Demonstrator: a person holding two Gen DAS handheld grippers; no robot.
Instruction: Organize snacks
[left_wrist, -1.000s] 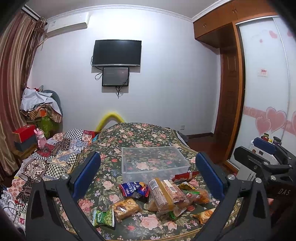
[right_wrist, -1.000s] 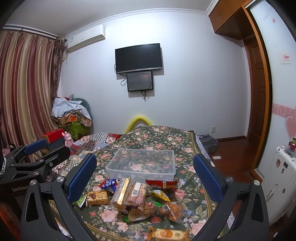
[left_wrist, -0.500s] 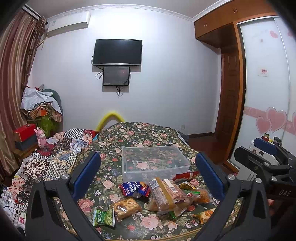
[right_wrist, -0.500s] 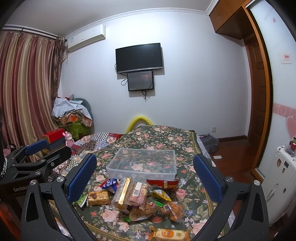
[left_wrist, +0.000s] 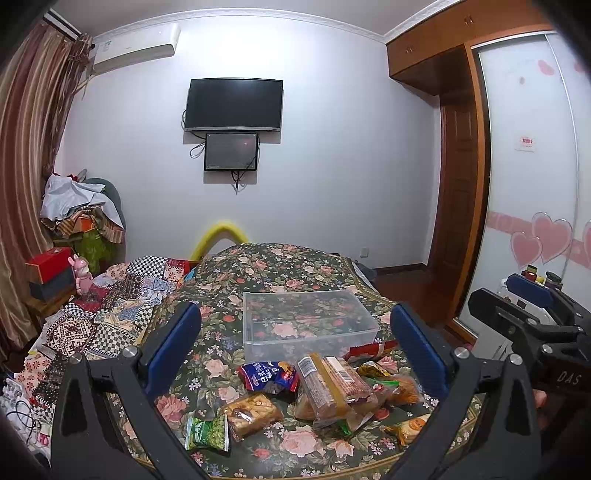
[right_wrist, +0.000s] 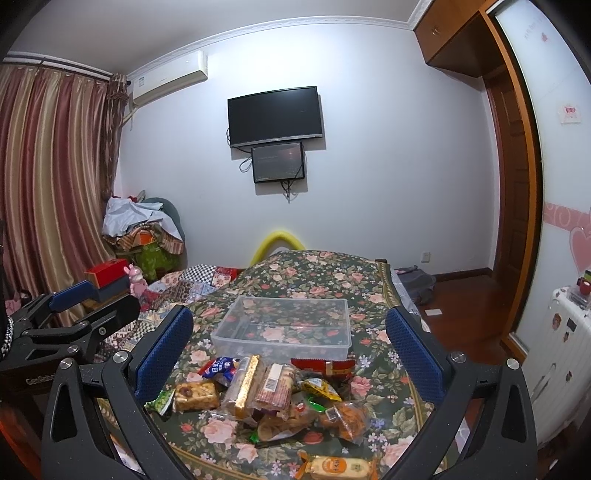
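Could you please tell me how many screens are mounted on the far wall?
2: a large dark television high on the wall, and a smaller monitor directly beneath it, cables dangling below. Both show in the right wrist view too; none seems hidden.

The bin (left_wrist: 310, 325) is clear, smooth plastic. The snacks (left_wrist: 325, 387) sit in glossy, crinkled film wrappers. The cloth (left_wrist: 277, 266) under them is a matt floral fabric. Each gripper's pads (right_wrist: 162, 354) look like textured blue rubber on matt black plastic arms.
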